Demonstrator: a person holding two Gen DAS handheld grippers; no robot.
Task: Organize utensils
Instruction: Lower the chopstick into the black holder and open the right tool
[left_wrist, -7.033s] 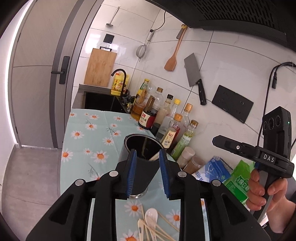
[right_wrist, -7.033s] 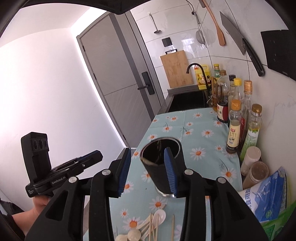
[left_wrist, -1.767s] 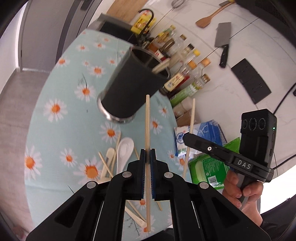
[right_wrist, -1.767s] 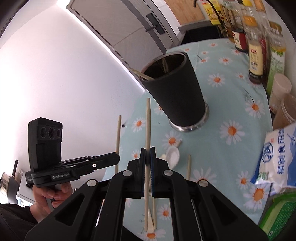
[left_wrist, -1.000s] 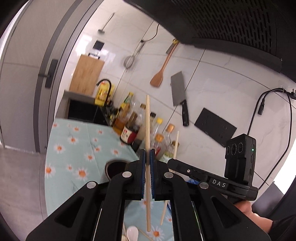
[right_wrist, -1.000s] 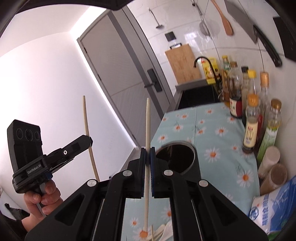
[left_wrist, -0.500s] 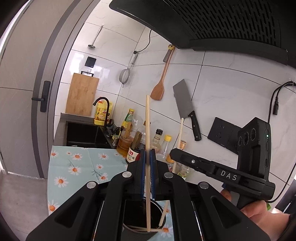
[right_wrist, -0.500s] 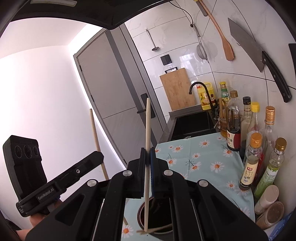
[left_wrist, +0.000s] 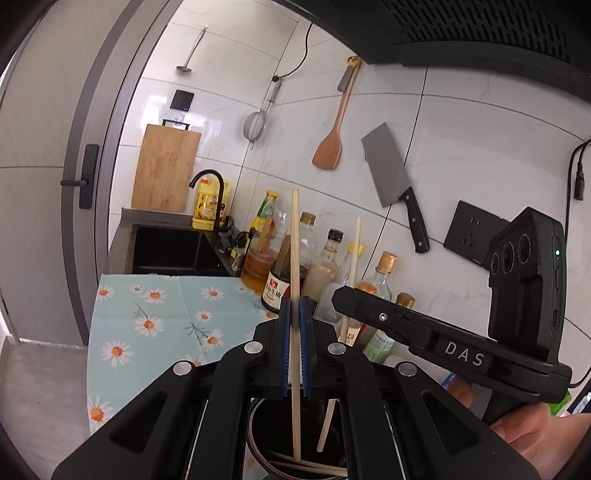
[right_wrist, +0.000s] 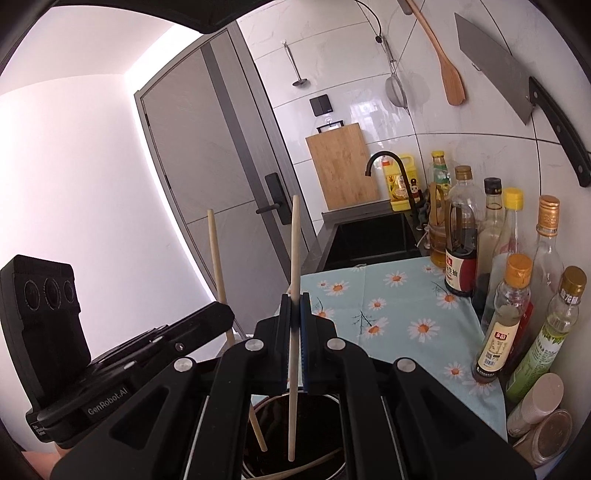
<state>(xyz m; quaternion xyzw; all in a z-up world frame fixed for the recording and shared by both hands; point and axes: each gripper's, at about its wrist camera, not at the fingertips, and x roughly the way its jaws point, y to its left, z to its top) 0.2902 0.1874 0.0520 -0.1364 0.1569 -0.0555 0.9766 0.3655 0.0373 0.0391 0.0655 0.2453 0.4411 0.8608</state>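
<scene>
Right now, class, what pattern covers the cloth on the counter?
White daisies with orange centres on the pale blue cloth; the right wrist view shows it best.

Both pictures are bright and clear. Strong light shines along the edge of the grey door (right_wrist: 236, 184), and the white wall (right_wrist: 74, 177) beside it glows pale pink and washed out. The shiny wall tiles (left_wrist: 461, 155) catch soft glare. The round lens bends straight lines, and the corners go black. The black tools up close look dark with few details, and the inside of the cup (right_wrist: 314, 435) is in deep shadow.
</scene>
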